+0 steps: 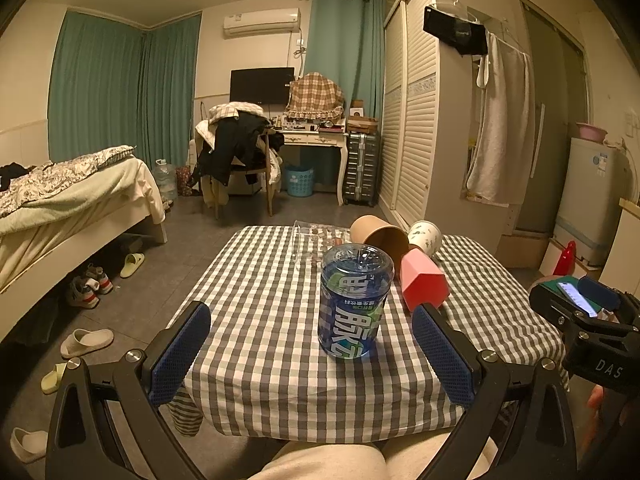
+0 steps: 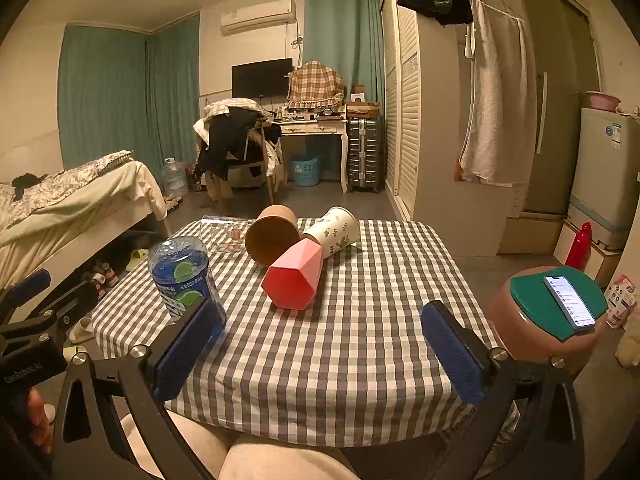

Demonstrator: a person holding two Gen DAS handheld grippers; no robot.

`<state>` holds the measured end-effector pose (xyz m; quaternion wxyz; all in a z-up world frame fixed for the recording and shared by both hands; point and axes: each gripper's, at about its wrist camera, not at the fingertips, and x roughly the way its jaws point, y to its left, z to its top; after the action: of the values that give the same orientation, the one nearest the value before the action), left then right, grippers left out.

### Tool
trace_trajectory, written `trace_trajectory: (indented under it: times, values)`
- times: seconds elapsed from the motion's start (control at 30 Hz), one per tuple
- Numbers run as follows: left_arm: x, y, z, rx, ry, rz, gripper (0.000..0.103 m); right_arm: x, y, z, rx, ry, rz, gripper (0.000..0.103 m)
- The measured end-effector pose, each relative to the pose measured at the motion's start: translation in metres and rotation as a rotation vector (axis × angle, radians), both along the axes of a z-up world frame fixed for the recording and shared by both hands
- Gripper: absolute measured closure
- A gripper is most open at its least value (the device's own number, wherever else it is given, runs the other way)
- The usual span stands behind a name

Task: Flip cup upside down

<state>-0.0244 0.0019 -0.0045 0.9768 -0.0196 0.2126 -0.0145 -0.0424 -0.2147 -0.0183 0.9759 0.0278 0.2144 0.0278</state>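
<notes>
A blue see-through plastic cup (image 1: 354, 300) stands on the checked tablecloth (image 1: 260, 320) with its label print upside down and a closed end on top. It sits ahead of my left gripper (image 1: 312, 356), which is open and apart from it. In the right wrist view the blue cup (image 2: 182, 276) stands just beyond the left finger of my right gripper (image 2: 320, 350), which is open and holds nothing. A pink hexagonal cup (image 2: 294, 276), a brown paper cup (image 2: 272, 236) and a white patterned cup (image 2: 334, 230) lie on their sides behind.
A clear plastic container (image 2: 224, 232) lies at the table's far left. A round stool with a green top (image 2: 560, 304) and a phone stands at the right, with a red bottle (image 2: 580, 244) beyond. The bed and slippers are left; the person's knees are below.
</notes>
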Motion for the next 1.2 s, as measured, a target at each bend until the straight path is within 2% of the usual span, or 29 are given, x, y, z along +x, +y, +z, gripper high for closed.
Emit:
trace_trajectory:
  times: [1.2]
  values:
    - [-0.0010, 0.0002, 0.0011, -0.001, 0.002, -0.001, 0.000, 0.0023, 0.0028, -0.0033, -0.005, 0.006, -0.004, 0.000]
